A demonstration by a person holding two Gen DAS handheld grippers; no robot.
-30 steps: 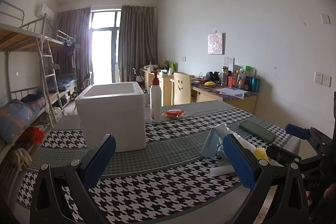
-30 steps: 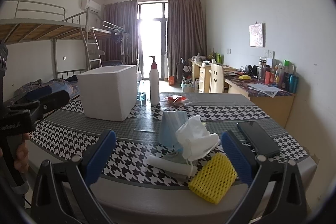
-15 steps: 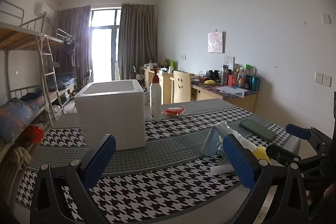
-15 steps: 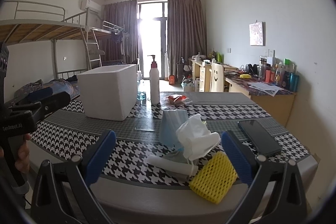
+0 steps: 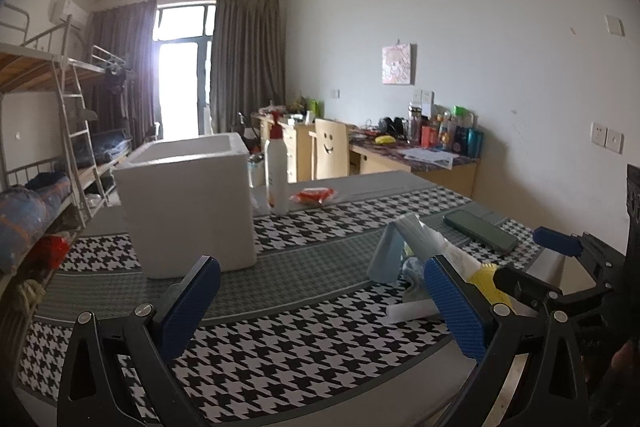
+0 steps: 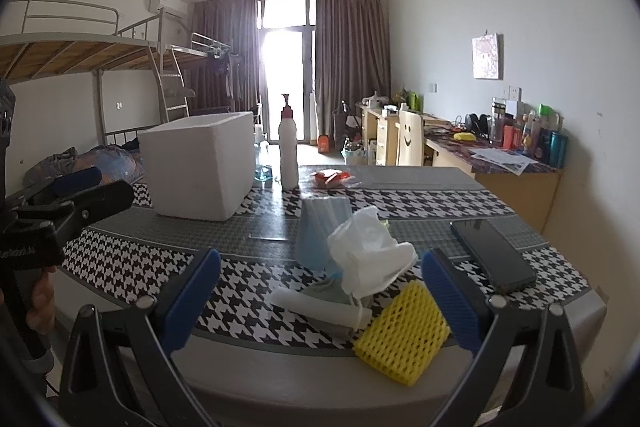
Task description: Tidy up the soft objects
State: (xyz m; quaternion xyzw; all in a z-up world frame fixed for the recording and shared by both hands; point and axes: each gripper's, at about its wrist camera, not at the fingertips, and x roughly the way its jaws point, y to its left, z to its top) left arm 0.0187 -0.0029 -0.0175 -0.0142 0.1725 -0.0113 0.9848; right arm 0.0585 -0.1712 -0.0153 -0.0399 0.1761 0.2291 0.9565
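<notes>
A pile of soft things lies near the table's front edge: a yellow foam net [image 6: 402,335], a white face mask [image 6: 370,253], a blue surgical mask [image 6: 320,231] and a white foam roll [image 6: 316,307]. The pile also shows in the left wrist view, with the blue mask [image 5: 386,255] and the yellow net [image 5: 486,281]. A white foam box [image 5: 188,203] [image 6: 200,167] stands open-topped to the left. My right gripper [image 6: 320,303] is open and empty just in front of the pile. My left gripper [image 5: 320,307] is open and empty, in front of the box and left of the pile.
A white pump bottle [image 6: 289,147] and a red packet [image 6: 330,177] stand behind the box. A black phone [image 6: 492,253] lies right of the pile. The tablecloth [image 5: 280,339] is houndstooth. A bunk bed [image 6: 80,67] is left, desks [image 6: 500,163] right.
The left view has swung slightly so the box sits a little nearer its centre. The right gripper has barely moved. Both stay open.
</notes>
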